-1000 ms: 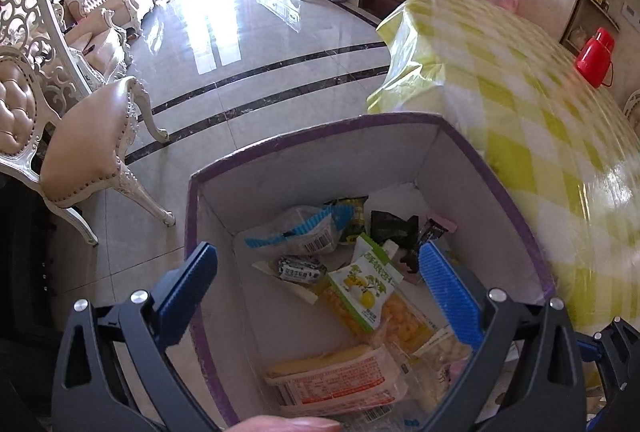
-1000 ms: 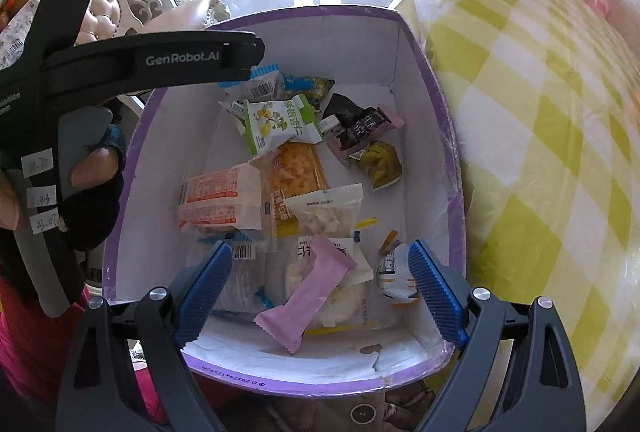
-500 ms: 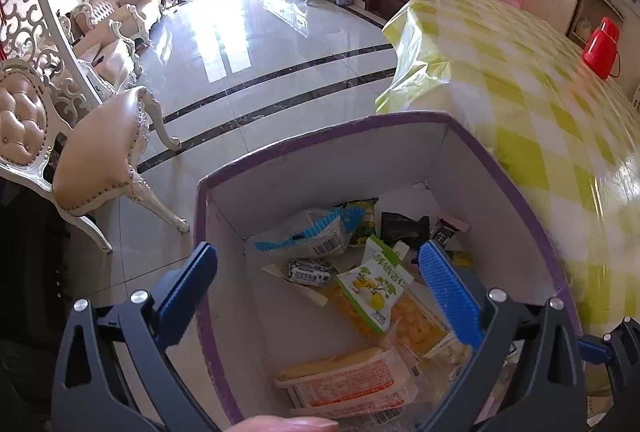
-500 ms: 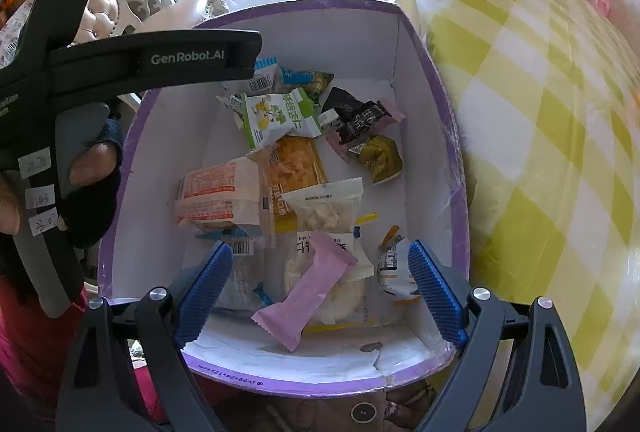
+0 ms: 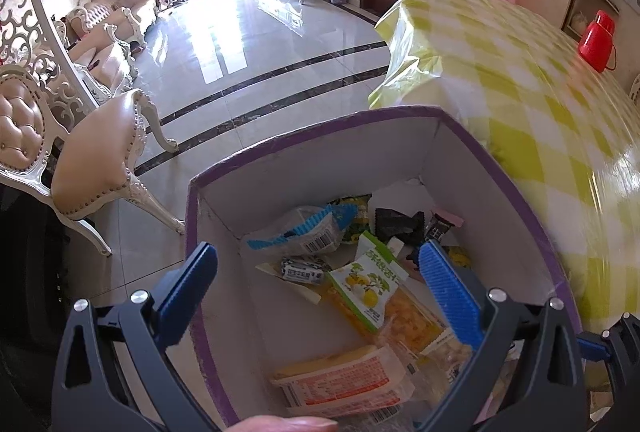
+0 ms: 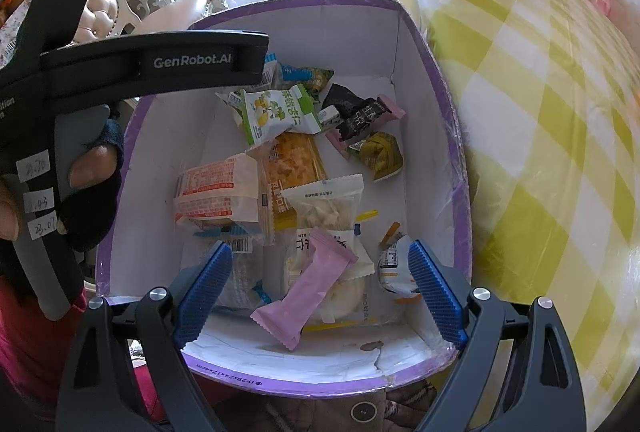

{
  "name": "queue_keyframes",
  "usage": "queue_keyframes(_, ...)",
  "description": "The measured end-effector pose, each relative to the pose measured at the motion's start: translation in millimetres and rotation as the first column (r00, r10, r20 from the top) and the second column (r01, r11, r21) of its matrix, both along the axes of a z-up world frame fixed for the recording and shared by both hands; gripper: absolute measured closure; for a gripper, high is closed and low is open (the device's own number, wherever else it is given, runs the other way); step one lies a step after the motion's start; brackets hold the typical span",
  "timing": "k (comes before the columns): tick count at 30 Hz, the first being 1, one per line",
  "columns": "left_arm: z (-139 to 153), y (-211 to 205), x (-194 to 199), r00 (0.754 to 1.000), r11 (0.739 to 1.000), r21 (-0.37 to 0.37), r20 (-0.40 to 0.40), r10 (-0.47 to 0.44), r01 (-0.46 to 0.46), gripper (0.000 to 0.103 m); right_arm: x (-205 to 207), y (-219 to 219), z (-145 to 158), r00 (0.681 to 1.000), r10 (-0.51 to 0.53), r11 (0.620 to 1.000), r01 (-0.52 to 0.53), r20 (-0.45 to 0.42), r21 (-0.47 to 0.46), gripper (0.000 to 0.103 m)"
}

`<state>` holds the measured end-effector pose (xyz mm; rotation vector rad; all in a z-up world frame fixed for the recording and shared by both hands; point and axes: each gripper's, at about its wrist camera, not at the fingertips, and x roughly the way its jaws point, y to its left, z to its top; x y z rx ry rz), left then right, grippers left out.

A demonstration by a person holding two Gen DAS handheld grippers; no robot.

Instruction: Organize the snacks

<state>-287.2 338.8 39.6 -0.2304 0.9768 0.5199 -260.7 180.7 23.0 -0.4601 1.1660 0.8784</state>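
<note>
Box point(image 6: 424, 168) – one | pink packets point(image 6: 316, 288) – one | grippers – two, open

My box point(image 6: 452, 160) stands just left of the table point(image 6: 540, 136). Snack packets point(image 6: 288, 168) lie inside on its floor. A chair point(image 5: 92, 168) stands to the box's left.
</note>
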Motion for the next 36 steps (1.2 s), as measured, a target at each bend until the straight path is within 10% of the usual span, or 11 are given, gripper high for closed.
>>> queue_keyframes(36,-6.8,2.8,2.9,1.000,0.998,-0.059,-0.001,-0.009,0.009,0.002,0.9,-1.4,-5.5,1.000,0.000,1.000,0.000,0.000,-0.027,0.016)
